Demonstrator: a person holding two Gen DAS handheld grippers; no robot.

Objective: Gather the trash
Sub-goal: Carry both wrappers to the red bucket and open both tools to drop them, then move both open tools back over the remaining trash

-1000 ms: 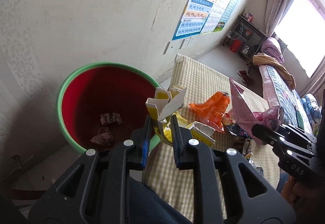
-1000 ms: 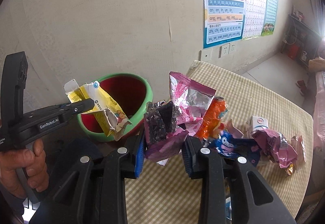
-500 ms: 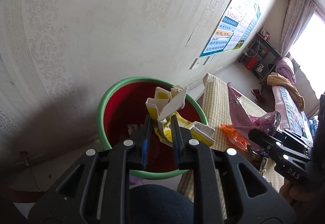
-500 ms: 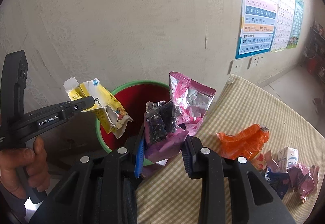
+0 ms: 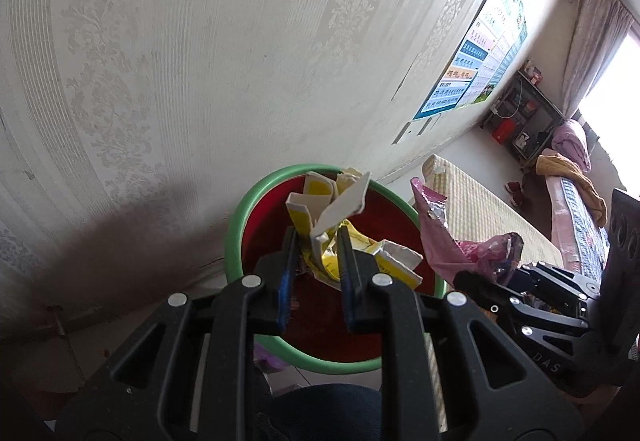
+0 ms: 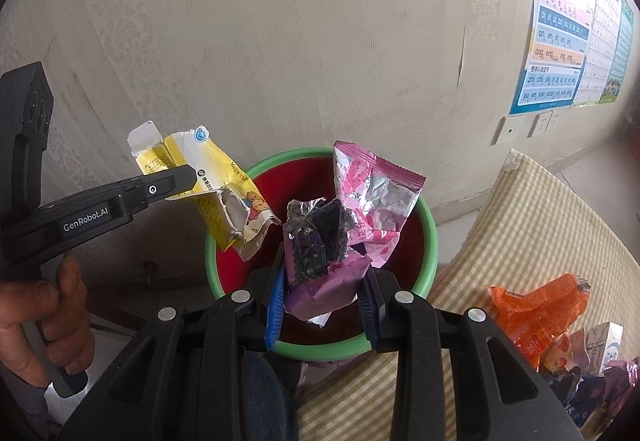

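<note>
Wallpaper backs a red bin [image 6: 430,241] on the floor, hard by the checked table's [image 6: 532,225] corner. We hold the left gripper [image 5: 316,241] pinching a yellow carton [image 5: 320,213] and the right gripper [image 6: 322,273] clamping pink wrappers [image 6: 360,209], both above the bin. Orange wrapper [image 6: 536,305] lies on the table's near edge.
</note>
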